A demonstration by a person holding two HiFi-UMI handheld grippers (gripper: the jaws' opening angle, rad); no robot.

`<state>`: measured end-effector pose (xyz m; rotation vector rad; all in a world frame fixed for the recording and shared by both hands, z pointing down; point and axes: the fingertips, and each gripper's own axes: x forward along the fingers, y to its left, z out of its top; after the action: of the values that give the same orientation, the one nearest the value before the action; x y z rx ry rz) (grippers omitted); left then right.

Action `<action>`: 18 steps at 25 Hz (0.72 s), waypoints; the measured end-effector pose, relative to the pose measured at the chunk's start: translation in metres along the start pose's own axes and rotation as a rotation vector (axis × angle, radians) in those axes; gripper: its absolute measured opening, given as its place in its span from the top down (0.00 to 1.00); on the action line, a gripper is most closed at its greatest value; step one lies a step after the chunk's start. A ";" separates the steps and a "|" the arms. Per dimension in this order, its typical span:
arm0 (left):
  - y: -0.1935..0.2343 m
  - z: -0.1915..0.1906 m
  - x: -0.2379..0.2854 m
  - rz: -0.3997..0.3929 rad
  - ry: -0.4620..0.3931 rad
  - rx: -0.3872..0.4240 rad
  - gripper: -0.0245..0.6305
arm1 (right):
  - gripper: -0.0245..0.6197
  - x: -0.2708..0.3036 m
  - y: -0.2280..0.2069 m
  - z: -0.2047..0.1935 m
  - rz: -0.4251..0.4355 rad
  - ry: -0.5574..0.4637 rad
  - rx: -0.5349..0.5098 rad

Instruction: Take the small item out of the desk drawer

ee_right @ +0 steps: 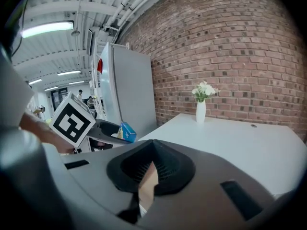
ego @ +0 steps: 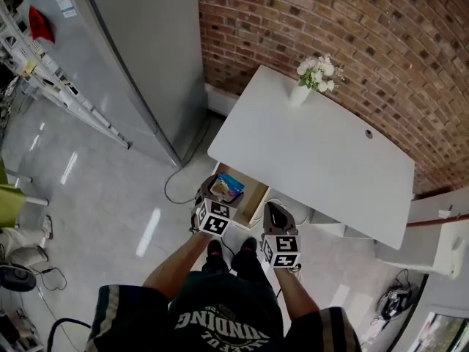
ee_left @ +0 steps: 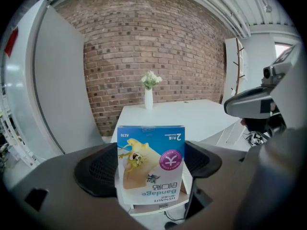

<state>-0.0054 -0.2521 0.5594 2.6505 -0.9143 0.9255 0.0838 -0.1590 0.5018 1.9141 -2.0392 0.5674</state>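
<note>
While a person stood at a white desk (ego: 322, 160) set against a brick wall (ego: 330, 20), the left gripper (ego: 218, 193) was clamped on a small blue-and-white bandage box (ee_left: 151, 164), one jaw pressed to each side of it. The box was held in the air over the open wooden drawer (ego: 253, 200) at the desk's near left edge. Seen in the left gripper view, the box stood with its long axis upright and its printed face turned back toward the camera. The lettering read upside down and the blue band ran along the top edge.

Both bare forearms reached forward and down from the body, the left one (ego: 176, 262) angled toward the drawer. The right gripper (ego: 277, 215) was just beside the left, on the drawer's right side. Its jaws were drawn together at the tips with nothing gripped, only a narrow wedge below the tips showing a tan surface beyond.

From the right gripper view, the left gripper and its blue box appeared off to the left, in front of a tall grey refrigerator (ego: 139, 50). A white vase of flowers (ego: 300, 92) stood at the desk's far corner.
</note>
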 end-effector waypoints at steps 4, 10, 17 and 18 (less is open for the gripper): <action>0.017 0.033 -0.019 0.017 -0.061 -0.003 0.30 | 0.93 0.000 0.002 0.031 0.004 -0.069 -0.011; 0.035 0.073 -0.045 0.050 -0.141 0.008 0.30 | 0.93 -0.005 0.003 0.071 0.014 -0.161 -0.023; 0.051 0.111 -0.070 0.078 -0.223 0.028 0.30 | 0.93 -0.010 0.005 0.119 0.016 -0.252 -0.048; 0.053 0.113 -0.074 0.079 -0.230 0.030 0.30 | 0.93 -0.011 0.007 0.123 0.017 -0.259 -0.051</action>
<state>-0.0268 -0.2987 0.4237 2.8071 -1.0693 0.6636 0.0845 -0.2061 0.3878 2.0318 -2.2018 0.2796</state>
